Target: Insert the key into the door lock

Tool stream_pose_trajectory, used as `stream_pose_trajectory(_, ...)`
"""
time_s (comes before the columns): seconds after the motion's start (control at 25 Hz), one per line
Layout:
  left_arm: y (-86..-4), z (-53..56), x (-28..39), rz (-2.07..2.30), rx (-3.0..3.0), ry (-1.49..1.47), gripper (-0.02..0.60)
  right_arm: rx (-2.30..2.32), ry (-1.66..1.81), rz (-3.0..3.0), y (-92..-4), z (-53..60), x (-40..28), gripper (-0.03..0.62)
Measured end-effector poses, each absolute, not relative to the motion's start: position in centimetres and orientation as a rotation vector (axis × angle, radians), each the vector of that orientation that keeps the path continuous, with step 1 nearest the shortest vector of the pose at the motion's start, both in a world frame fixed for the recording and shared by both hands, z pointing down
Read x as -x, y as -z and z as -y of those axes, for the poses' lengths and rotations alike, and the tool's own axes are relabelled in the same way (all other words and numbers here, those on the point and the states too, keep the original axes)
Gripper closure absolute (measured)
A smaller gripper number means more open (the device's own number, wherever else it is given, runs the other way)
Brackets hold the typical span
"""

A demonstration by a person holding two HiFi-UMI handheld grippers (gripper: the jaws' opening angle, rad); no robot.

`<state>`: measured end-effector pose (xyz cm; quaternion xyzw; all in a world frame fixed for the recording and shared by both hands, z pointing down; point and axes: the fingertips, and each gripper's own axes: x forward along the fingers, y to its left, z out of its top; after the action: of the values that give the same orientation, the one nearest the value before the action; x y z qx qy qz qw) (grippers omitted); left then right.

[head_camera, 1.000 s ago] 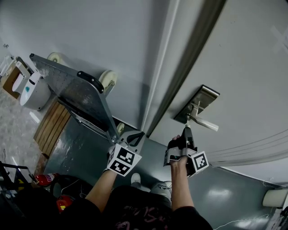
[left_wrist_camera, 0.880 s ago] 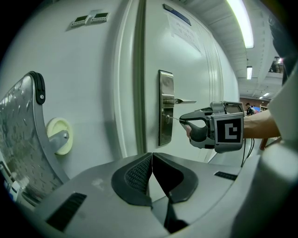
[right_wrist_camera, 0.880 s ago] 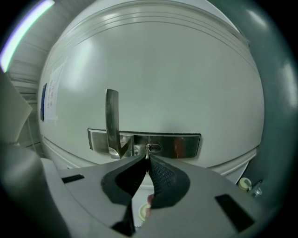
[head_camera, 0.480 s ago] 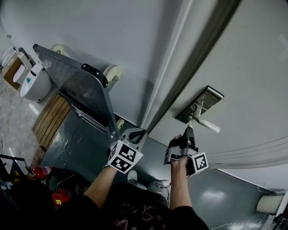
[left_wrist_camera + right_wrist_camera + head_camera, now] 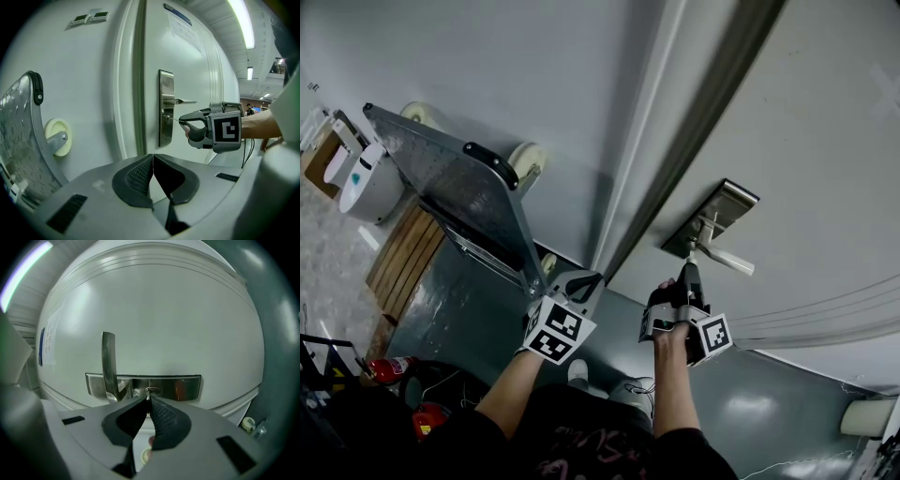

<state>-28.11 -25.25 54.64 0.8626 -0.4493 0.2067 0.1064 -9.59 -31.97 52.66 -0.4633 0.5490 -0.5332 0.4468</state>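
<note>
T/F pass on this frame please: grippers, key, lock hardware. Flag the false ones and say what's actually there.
1. The right gripper has its jaws shut on the key. True.
2. The left gripper grips the door handle. False: its jaws are shut on nothing, and it is held back from the door.
3. The key's tip is at the keyhole in the metal lock plate. True; how deep it sits cannot be told.
4. The keyhole sits above the lever handle. False: in the left gripper view it is below the handle.
</note>
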Motion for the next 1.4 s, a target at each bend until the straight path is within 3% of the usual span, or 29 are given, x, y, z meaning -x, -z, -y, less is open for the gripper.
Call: stream_pose_trajectory(1.4, -55.2, 26.6, 27.0, 1.301, -2.538, -0.64, 0.568, 1.102, 1.349, -1.358, -52.8, 34.6, 10.5, 0.514)
